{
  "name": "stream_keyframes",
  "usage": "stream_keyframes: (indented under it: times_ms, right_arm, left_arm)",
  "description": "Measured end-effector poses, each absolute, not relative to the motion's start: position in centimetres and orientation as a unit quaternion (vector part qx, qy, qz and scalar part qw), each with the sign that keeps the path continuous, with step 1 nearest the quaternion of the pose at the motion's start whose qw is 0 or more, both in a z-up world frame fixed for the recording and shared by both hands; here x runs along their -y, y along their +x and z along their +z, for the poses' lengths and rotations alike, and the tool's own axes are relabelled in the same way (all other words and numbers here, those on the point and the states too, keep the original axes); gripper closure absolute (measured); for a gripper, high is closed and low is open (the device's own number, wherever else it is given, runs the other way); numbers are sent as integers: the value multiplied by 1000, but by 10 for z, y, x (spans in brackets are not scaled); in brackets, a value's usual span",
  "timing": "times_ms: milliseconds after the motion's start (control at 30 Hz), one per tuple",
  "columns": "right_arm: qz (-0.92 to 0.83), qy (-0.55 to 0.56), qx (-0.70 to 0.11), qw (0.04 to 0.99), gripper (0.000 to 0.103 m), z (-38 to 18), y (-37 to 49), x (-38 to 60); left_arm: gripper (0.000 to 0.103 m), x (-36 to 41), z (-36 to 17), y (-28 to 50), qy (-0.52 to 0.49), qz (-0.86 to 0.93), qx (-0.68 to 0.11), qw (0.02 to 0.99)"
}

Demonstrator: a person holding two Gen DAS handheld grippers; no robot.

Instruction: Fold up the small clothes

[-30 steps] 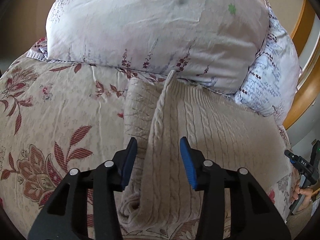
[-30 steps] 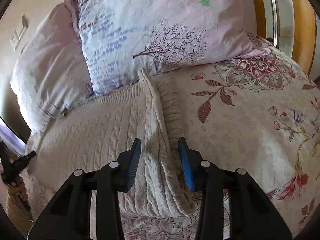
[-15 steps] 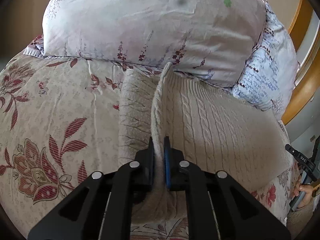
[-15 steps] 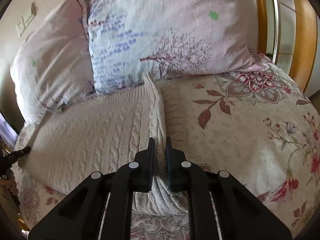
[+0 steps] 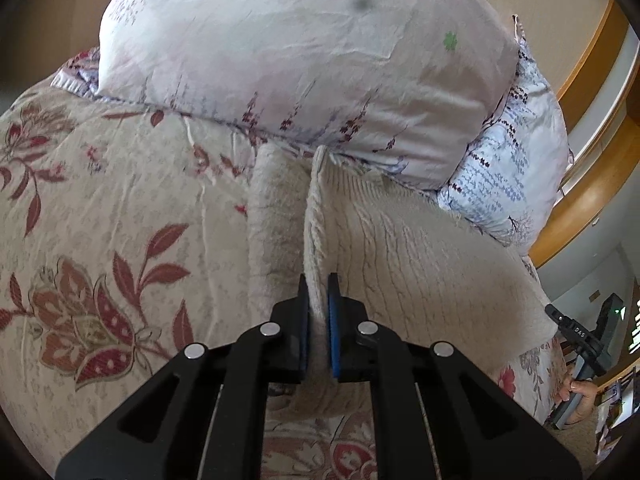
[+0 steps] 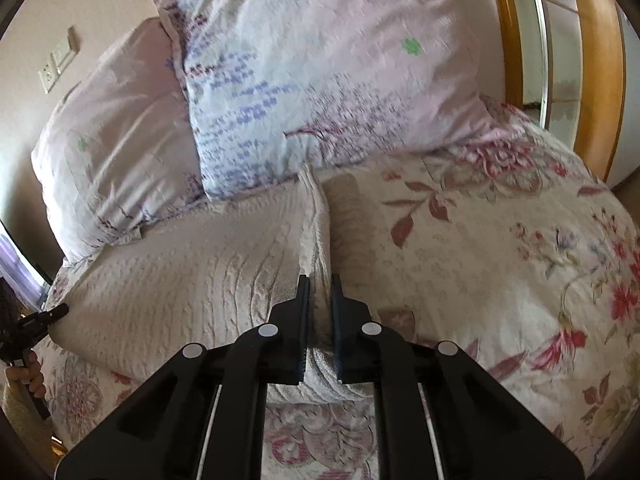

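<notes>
A floral bedspread (image 5: pixel 100 240) is covering the bed, with two pillows (image 5: pixel 304 64) leaning at the far end and a wooden headboard (image 6: pixel 600 60) curving off to the right. The cream cable-knit sweater (image 5: pixel 420 264) is lying flat across the middle, its far edge touching the pillows.

The left gripper (image 5: pixel 319 312) is clenched on a raised ridge of knit along the sweater's left side, and the right gripper (image 6: pixel 319 312) is pinching a like ridge on its right side; both are squeezing fabric between their pads.

The knit is looking soft, thick and light, likely stretching and sagging rather than slipping, so holding near the hem corners seems sound.

Bare bedspread is lying open left and right, while the pillows are crowding the far side, so any fold is probably best brought inward or toward the near edge.
</notes>
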State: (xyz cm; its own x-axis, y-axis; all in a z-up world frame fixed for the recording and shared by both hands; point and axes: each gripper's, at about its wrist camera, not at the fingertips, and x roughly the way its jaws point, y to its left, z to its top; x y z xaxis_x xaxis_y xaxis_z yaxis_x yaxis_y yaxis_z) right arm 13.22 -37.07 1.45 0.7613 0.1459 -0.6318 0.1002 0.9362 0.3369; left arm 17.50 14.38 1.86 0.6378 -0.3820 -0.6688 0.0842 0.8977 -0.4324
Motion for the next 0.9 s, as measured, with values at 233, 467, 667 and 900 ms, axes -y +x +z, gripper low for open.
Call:
stream_keyframes:
  times_ms: [233,467,667,900]
  right_arm:
    - [-5,186,-362,913,93,-4,126,373]
    - [-21,181,-385,905,92,-19,136,370]
    - [-30,174,-357,917,61,0,127,373]
    - [41,118,-352,928,61,16,134,333]
  left_arm:
    - [95,-149,3,174,-192,-128,-418,878]
    - [90,-145,1,175,-187,-122,-419,880]
    - [59,-137,27,160,-135,-102,-378,910]
    - [40,-88,46,147,-18,-126,-333,934]
